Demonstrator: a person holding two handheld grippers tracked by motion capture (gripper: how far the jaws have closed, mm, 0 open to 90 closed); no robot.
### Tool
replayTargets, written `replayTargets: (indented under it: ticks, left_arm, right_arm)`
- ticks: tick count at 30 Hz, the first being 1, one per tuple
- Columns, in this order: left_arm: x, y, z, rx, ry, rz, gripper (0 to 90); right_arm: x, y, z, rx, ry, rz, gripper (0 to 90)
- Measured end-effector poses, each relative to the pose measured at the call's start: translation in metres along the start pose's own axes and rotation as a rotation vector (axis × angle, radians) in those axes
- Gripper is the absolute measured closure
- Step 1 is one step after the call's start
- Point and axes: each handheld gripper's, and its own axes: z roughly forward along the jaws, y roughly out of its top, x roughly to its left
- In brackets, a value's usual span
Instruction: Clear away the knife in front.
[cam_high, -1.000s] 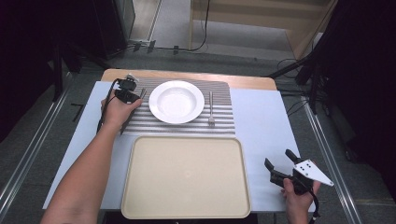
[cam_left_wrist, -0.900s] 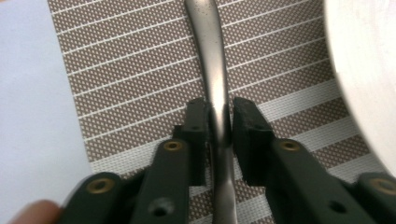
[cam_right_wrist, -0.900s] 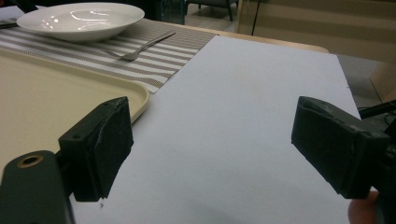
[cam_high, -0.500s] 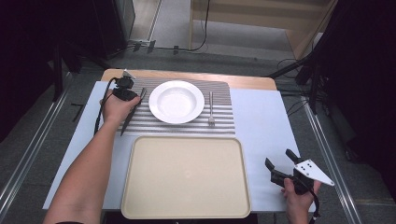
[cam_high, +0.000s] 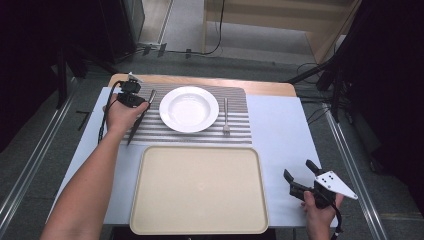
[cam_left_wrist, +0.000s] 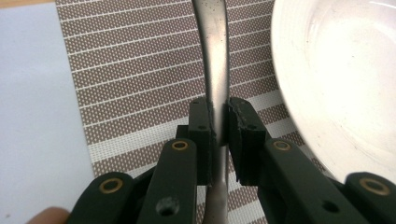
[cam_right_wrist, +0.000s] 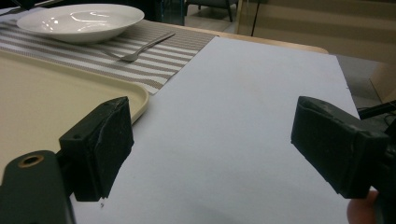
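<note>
On the striped placemat (cam_high: 150, 131) left of the white plate (cam_high: 189, 108), the left gripper (cam_left_wrist: 218, 122) pinches a knife (cam_left_wrist: 214, 70), while the right gripper (cam_right_wrist: 210, 140) hovers wide open and empty beside the tray (cam_high: 199, 190)

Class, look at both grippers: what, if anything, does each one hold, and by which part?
The left gripper is shut on a knife, gripping its metal shaft partway along, beside the plate. The right gripper is open over the table and holds nothing.
</note>
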Motion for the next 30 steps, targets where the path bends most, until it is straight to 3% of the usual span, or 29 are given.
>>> replayTargets:
  ticks: [8, 17, 21, 25, 30]
  left_arm:
    - [-0.005, -0.005, -0.017, -0.019, -0.021, 0.014, 79.0]
    - [-0.020, -0.013, -0.038, -0.033, -0.049, 0.050, 79.0]
    - [-0.024, -0.018, -0.045, -0.032, -0.105, 0.051, 78.9]
    - [-0.031, -0.024, -0.052, -0.037, -0.096, 0.077, 78.9]
    - [-0.039, -0.033, -0.061, -0.061, -0.129, 0.093, 78.8]
  right_arm:
    - [0.000, 0.000, 0.000, 0.000, -0.002, 0.000, 13.8]
    - [0.000, 0.000, 0.000, -0.005, -0.002, 0.000, 13.7]
    - [0.000, 0.000, -0.001, -0.005, -0.002, 0.000, 13.7]
    - [0.000, 0.000, -0.001, -0.006, -0.002, -0.001, 13.7]
    - [0.000, 0.000, -0.001, -0.009, 0.000, -0.002, 13.6]
